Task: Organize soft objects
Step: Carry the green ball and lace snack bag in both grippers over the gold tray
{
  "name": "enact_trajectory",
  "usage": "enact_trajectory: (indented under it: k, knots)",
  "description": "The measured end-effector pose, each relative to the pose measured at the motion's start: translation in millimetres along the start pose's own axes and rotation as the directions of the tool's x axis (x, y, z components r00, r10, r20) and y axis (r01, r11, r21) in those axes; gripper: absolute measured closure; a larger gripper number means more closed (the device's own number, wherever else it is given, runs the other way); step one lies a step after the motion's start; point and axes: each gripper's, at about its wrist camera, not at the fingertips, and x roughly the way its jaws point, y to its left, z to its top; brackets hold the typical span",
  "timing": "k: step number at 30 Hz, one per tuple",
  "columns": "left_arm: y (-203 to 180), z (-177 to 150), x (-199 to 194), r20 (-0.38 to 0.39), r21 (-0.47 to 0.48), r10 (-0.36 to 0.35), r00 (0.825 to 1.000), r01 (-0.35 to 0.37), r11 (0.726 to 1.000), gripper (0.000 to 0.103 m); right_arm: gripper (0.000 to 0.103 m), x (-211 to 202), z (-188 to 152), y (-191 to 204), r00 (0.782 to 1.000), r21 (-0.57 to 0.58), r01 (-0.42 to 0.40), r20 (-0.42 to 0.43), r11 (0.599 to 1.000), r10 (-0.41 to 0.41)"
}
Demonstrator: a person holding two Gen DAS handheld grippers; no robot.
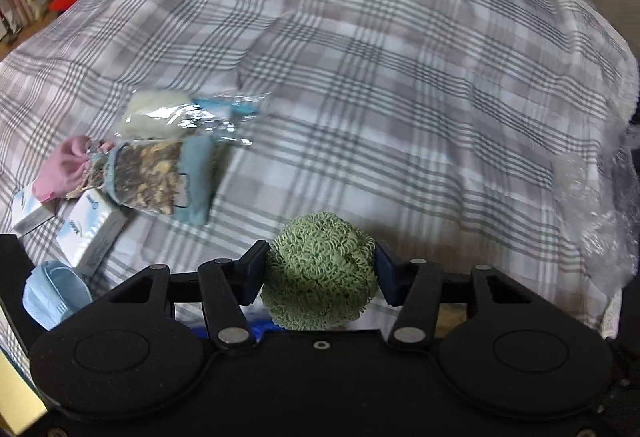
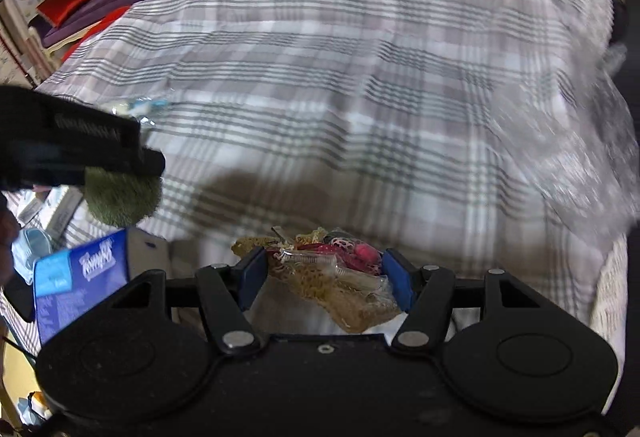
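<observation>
Between the two blue pads of the left claw (image 1: 320, 273) sits one green scrubby ball (image 1: 320, 271). The pads press on both its sides, so the claw is clamped on the ball and holds it up over the bed. The right claw (image 2: 326, 277) is clamped on one clear plastic bag of sponges (image 2: 332, 277), yellow-brown ones with some red and pink bits, and the bag hangs a little below the pads.

Past the claws lies one big checked blanket (image 1: 380, 77) in grey and white, spread over the bed.

On the blanket in the left wrist view there is a small pile: one clear bag with something white (image 1: 160, 113) inside, one blue pack with a brown picture (image 1: 160, 177), one pink cloth (image 1: 66, 165), two white tissue packs (image 1: 90, 233) side by side, and one light blue face mask (image 1: 52, 293) near the claw.

Only the right wrist view shows one blue tissue box (image 2: 80, 281) at the bottom left. It also shows the left claw from the side with the green ball under it. Crinkly clear plastic (image 1: 592, 209) sits at the right edge of the bed.
</observation>
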Motion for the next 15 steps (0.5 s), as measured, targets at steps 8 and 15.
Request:
enact_trajectory:
  k: [8,15]
  knots:
    - [-22,-41,-14,-0.062,0.061,-0.053,0.997,0.056,0.997,0.050,0.041,-10,-35,-21,0.999,0.040,0.016,-0.034,0.999,-0.015]
    - [-8,-88,-31,-0.121,0.054,-0.073,0.990,0.080,0.995,0.049,0.041,-21,-61,-14,0.999,0.002,0.017,-0.050,1.000,-0.017]
